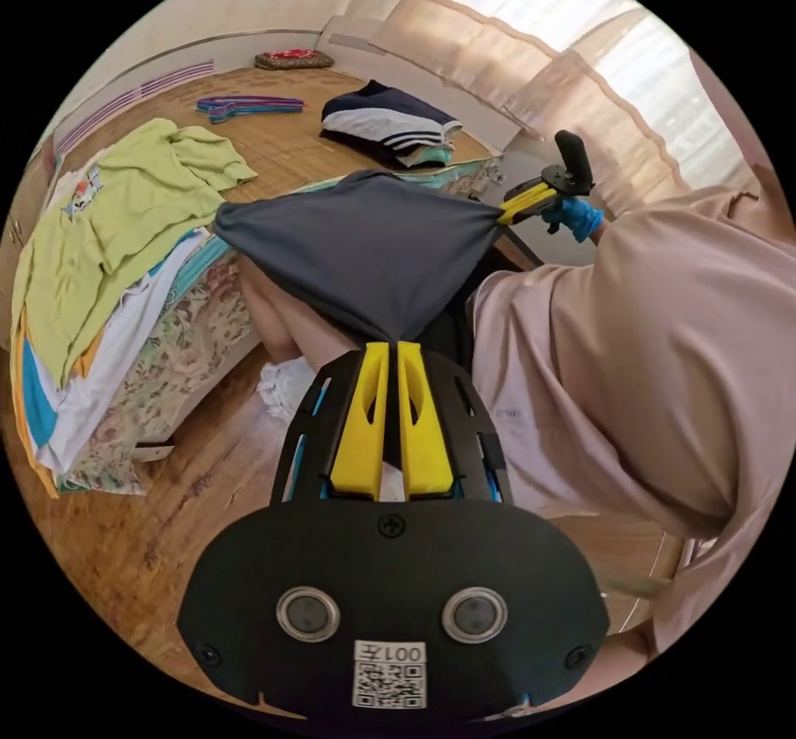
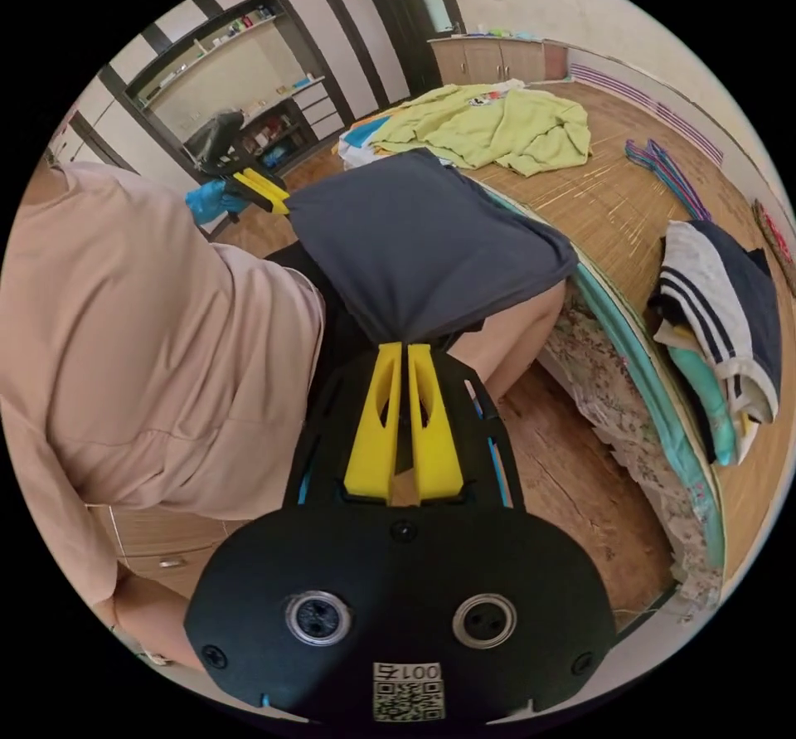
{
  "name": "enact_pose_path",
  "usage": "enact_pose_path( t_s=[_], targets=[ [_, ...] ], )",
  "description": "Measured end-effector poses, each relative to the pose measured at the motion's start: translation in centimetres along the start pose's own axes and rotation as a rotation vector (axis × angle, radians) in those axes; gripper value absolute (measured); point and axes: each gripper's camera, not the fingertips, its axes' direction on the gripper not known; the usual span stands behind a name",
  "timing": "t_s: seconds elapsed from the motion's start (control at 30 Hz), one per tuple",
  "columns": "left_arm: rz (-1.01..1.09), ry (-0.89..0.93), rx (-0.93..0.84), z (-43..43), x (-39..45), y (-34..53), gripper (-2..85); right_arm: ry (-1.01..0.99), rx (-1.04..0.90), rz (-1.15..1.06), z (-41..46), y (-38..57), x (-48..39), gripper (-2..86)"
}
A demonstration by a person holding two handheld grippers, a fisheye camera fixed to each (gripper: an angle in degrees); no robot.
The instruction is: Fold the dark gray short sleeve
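Observation:
The dark gray short sleeve shirt [image 1: 365,250] hangs folded in the air in front of the person, stretched between both grippers. My left gripper [image 1: 392,347] is shut on one corner of it, yellow jaws pressed together. In the same view the right gripper [image 1: 506,210] pinches the opposite corner, held by a blue-gloved hand [image 1: 580,216]. In the right gripper view the shirt [image 2: 423,241] spreads wide, my right gripper [image 2: 404,347] is shut on its near corner, and the left gripper [image 2: 278,196] clamps the far corner. The shirt's free edge droops near the bed edge.
A bed with a woven mat [image 1: 282,142] holds a pile of green and white clothes [image 1: 124,216], a folded navy striped stack [image 1: 390,121] and coloured hangers [image 1: 249,104]. Wooden floor [image 2: 580,474] lies below. The person's beige top [image 1: 647,357] is close. Cabinets [image 2: 249,84] stand behind.

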Motion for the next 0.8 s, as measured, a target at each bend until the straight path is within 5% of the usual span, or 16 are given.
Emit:
enact_pose_path(
  t_s=[0.4,0.6,0.8],
  targets=[
    [-0.039,0.073,-0.043,2.6,-0.9,0.1,-0.6,0.08,-0.125,-0.065,-0.5,-2.4,-2.4,5.1],
    [-0.09,0.064,-0.073,3.5,-1.2,-0.6,1.6,0.128,0.193,-0.154,-1.8,-9.9,-3.2,10.1],
    [-0.066,0.033,-0.051,3.1,-0.7,-1.1,0.6,0.087,0.313,-0.189,4.4,-20.7,-4.0,11.6]
  ],
)
